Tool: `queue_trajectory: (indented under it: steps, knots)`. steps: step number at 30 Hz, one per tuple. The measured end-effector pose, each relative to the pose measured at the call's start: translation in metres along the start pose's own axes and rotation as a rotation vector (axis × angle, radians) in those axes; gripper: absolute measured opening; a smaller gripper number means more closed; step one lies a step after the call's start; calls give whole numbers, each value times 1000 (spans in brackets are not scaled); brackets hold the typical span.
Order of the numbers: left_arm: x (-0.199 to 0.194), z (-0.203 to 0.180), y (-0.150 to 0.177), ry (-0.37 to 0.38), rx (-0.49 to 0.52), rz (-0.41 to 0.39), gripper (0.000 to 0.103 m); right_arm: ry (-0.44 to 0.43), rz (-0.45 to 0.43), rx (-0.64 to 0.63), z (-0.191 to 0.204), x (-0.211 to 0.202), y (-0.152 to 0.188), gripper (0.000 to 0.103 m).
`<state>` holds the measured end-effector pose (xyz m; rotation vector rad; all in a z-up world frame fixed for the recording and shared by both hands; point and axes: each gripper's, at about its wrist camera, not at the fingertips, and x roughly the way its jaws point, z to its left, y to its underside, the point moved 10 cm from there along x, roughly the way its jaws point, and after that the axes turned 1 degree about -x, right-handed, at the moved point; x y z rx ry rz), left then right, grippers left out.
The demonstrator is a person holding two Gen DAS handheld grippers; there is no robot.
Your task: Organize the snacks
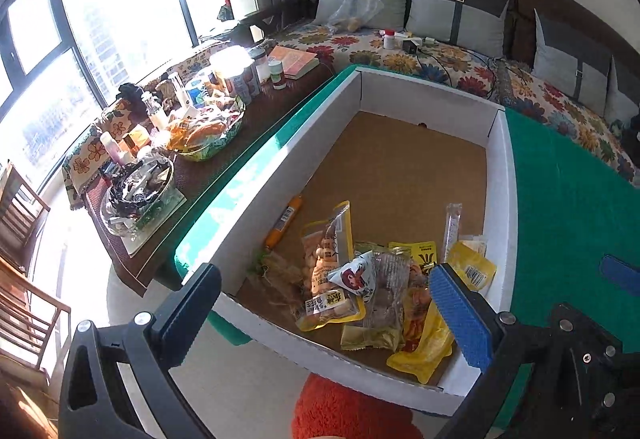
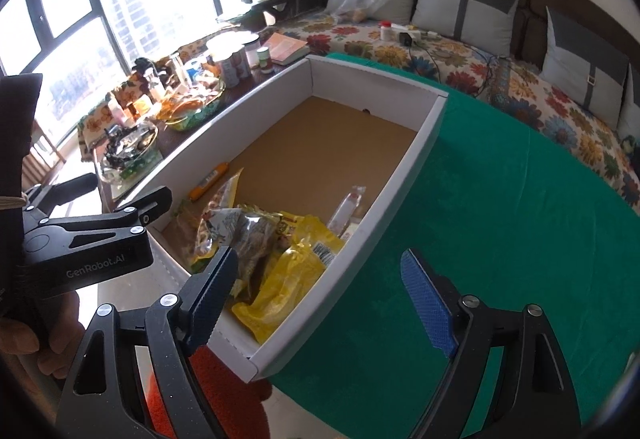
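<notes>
The left tongs stand wide apart with nothing between their pads, hanging over the near end of a white cardboard box; the right tongs are likewise apart and empty, poised over the near right corner of the same box, one finger over the snacks and the blue-padded one over the green cloth. In the right wrist view the left tongs show at the left edge, held in a person's hand. The snacks lie heaped at the near end of the box, on its brown floor: a yellow packet of nuts, a small white and red pouch, a clear packet with dark contents, and other yellow packets toward the right wall. An orange sausage stick lies apart along the left wall, and a clear narrow sleeve leans near the right wall. The far half of the box is bare cardboard. The box rests on the green cloth that covers the tabletop. To the left a dark side tabletop carries bottles, jars, a book and glass bowls of wrapped food. Behind runs a sofa with a flowered cover and grey cushions. Something orange and fuzzy lies below the near edge of the box.
</notes>
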<state>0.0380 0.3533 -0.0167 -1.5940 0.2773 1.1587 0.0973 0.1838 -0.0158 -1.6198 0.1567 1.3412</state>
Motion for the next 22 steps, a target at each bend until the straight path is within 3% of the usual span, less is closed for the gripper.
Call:
queue_trajectory:
  steps: [3,7,17,22]
  knots:
    - [-10,9,-2,0,-8,-21,103,-33,27,-11,16,0,-2,86]
    - [-19,12,-4,14,-8,-39,103,3,34,-77,29,1,-6,86]
    - [-12,10,2,55,-29,-30,103,43,55,-101,24,7,-1,86]
    - [-11,8,7,30,-10,-36,103,40,54,-100,24,6,-2,86]
